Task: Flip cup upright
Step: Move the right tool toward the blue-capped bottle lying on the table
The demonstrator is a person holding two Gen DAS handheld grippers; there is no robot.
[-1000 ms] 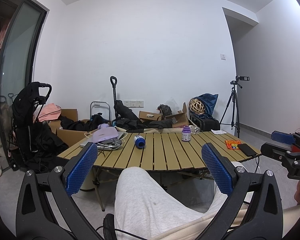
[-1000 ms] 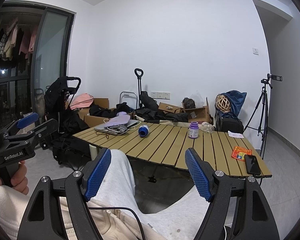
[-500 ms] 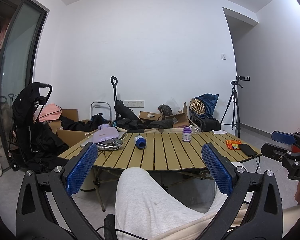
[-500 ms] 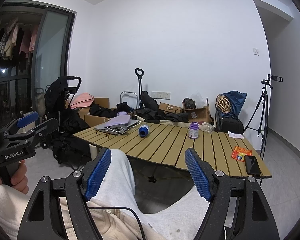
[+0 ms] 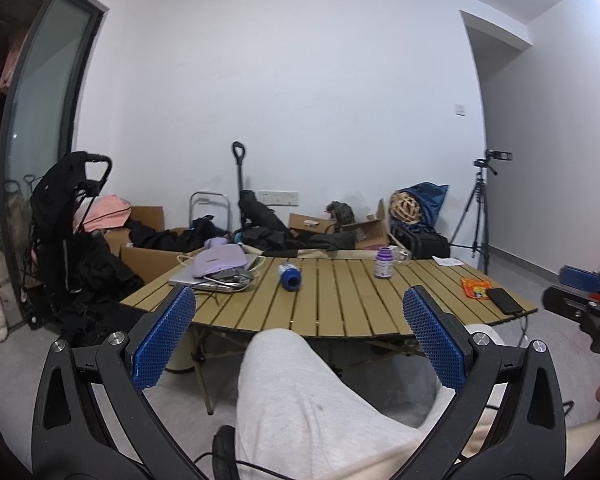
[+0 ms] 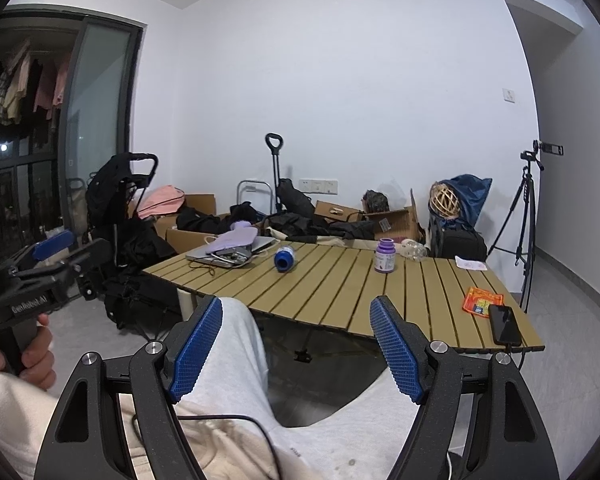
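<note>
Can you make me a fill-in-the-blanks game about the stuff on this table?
1. The blue cup is lying on its ____ on the wooden table.
2. The purple bottle is standing ____.
3. The black phone lies right beside an ____ packet.
4. Both the left gripper and the right gripper are ____ and hold nothing.

Missing words: side; upright; orange; open

Cup (image 5: 289,275): blue, cylindrical, with a white band near its far end. Lying on its side on the slatted table (image 5: 340,304), long axis pointing roughly toward 11 o'clock, blue end facing the viewer. Position: left-centre of tabletop, untouched, nothing touching it.
</note>
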